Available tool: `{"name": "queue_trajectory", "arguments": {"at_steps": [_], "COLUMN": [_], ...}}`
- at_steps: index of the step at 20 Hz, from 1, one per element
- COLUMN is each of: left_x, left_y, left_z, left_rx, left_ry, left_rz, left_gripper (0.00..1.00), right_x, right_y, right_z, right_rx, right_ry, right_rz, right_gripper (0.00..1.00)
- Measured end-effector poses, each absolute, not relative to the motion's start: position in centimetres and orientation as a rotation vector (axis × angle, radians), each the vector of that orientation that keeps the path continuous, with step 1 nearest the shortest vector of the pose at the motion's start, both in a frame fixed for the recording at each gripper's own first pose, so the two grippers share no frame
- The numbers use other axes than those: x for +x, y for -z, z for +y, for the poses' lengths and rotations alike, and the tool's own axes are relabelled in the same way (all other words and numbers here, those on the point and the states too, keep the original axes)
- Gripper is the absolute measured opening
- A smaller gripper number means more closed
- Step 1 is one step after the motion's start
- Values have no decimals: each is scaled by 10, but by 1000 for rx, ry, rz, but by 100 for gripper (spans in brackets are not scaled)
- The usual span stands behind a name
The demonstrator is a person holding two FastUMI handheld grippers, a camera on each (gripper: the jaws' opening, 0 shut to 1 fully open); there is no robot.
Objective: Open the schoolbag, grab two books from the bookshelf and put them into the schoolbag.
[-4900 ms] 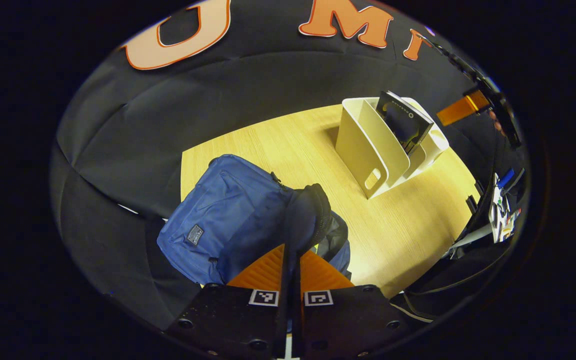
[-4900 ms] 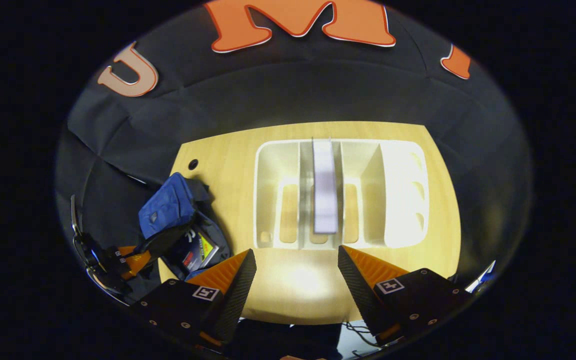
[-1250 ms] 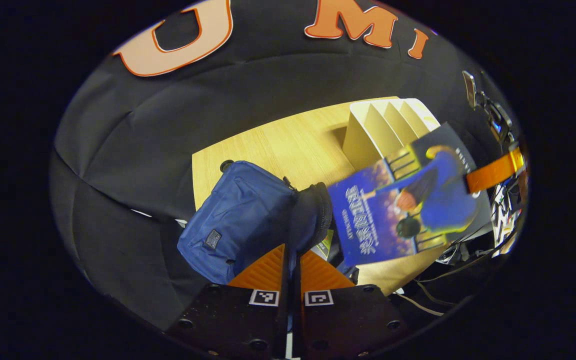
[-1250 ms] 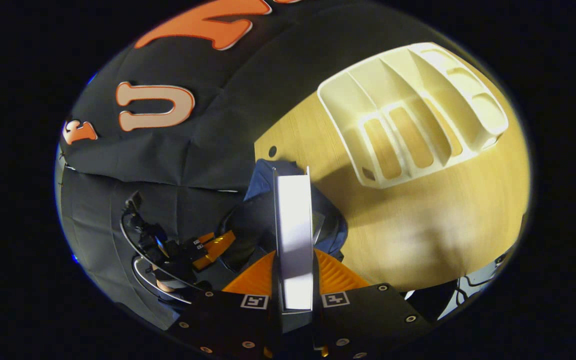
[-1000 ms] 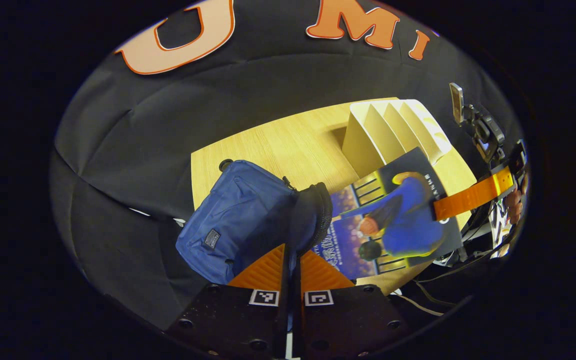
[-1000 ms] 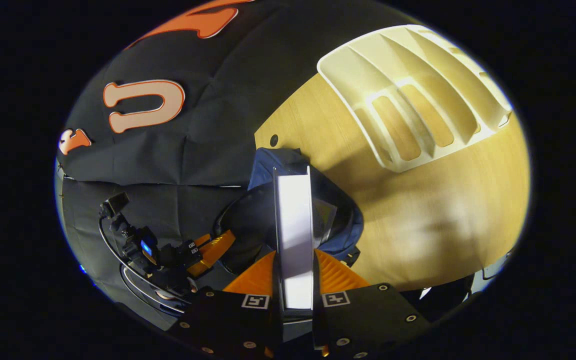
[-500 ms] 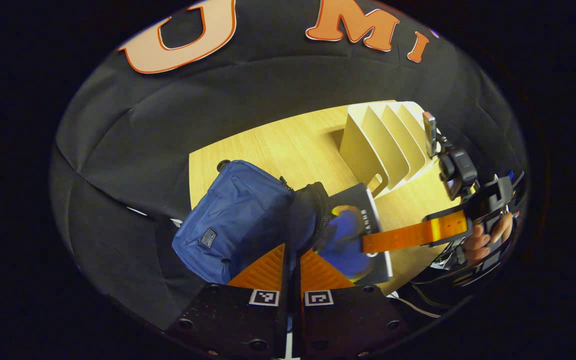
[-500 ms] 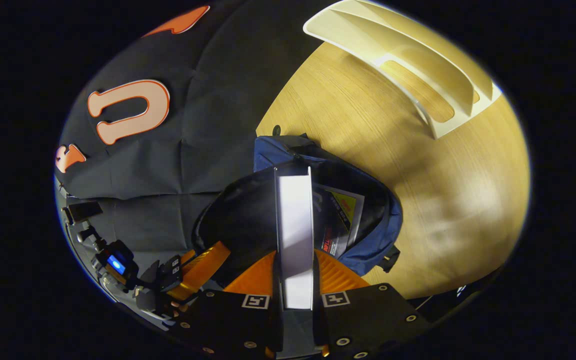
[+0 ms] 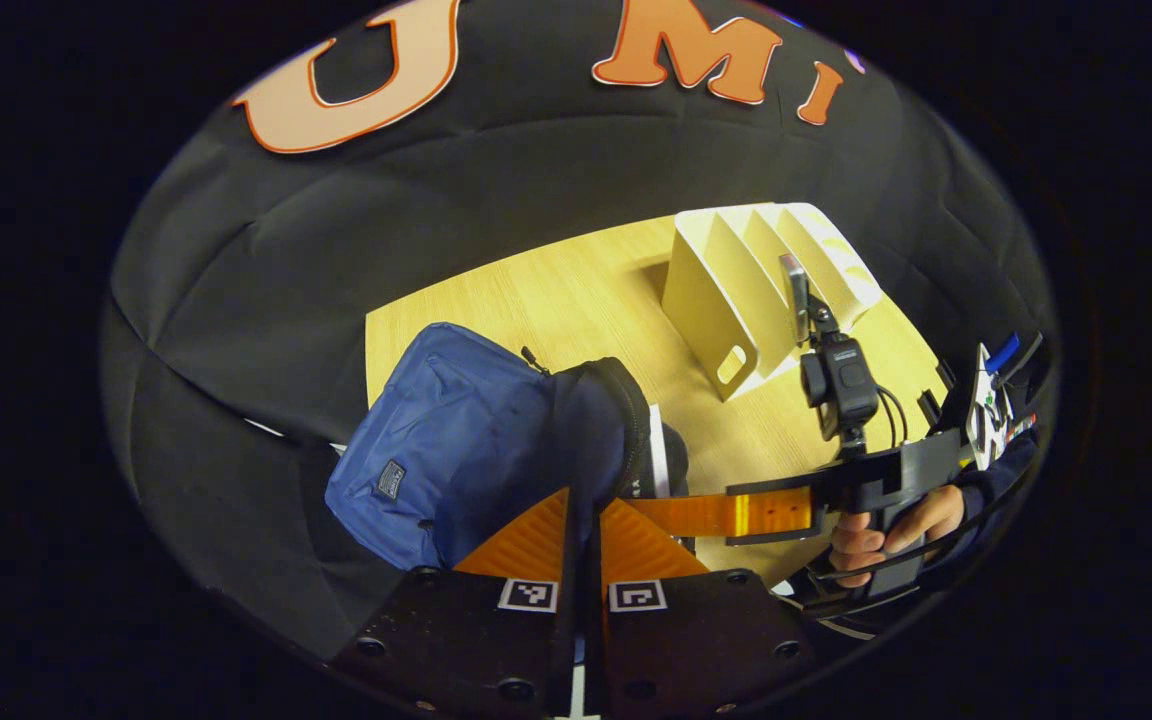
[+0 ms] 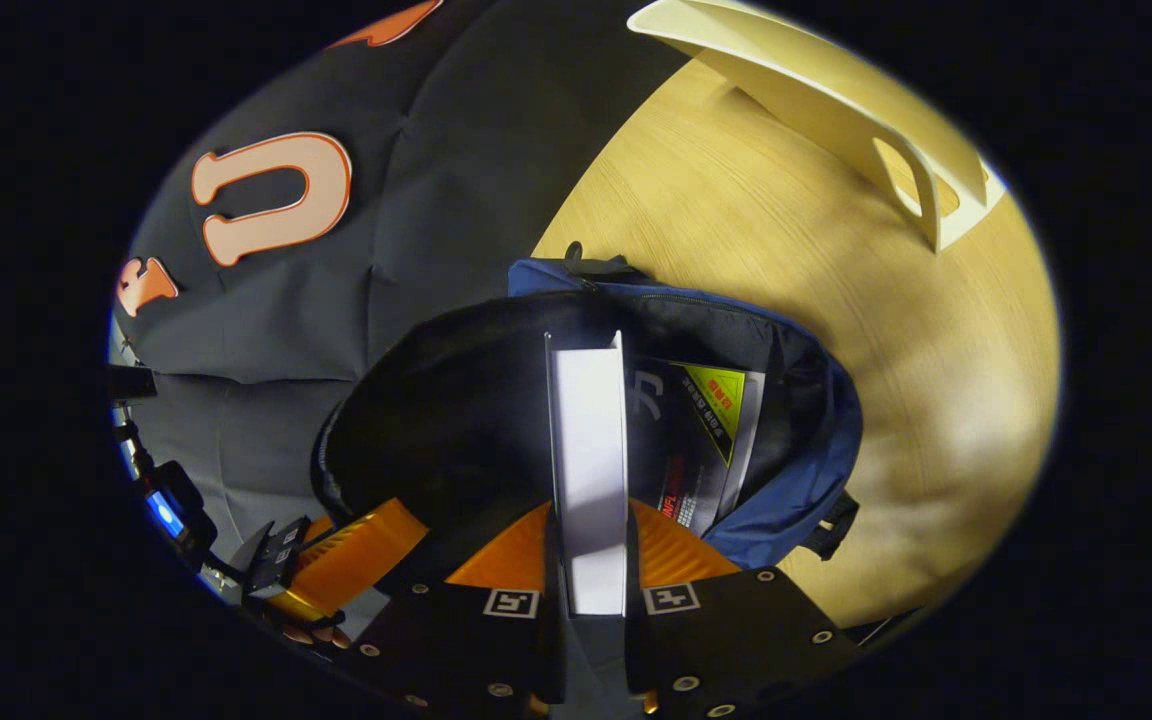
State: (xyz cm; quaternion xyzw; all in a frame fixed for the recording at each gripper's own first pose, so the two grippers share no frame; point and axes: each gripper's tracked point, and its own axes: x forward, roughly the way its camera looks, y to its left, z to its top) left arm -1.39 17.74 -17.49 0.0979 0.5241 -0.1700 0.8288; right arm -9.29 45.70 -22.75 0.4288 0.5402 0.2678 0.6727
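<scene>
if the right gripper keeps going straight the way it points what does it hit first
Most likely the dark inside of the open schoolbag. The right gripper is shut on the second book, whose far edge leads into the opening beside the first book. Depth is unclear.

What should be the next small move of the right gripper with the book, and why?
Probably push the book a little deeper, then open the right gripper. It is shut on the book, which is already partly inside the open schoolbag, beside another book. The left gripper holds the bag's flap open.
</scene>
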Motion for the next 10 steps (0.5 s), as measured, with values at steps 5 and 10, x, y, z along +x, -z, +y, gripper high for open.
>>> {"name": "queue_trajectory", "arguments": {"at_steps": [5,10], "left_x": [-16,-22], "left_y": [179,188], "left_z": [171,171], "left_rx": [226,202], "left_ry": [388,392], "left_rz": [1124,1145], "left_gripper": [4,5], "right_x": [-84,-77], "right_y": [243,267], "right_z": [477,494], "right_rx": [971,936], "right_ry": [-609,-599], "right_rz": [1202,1230], "right_gripper": [24,25]}}
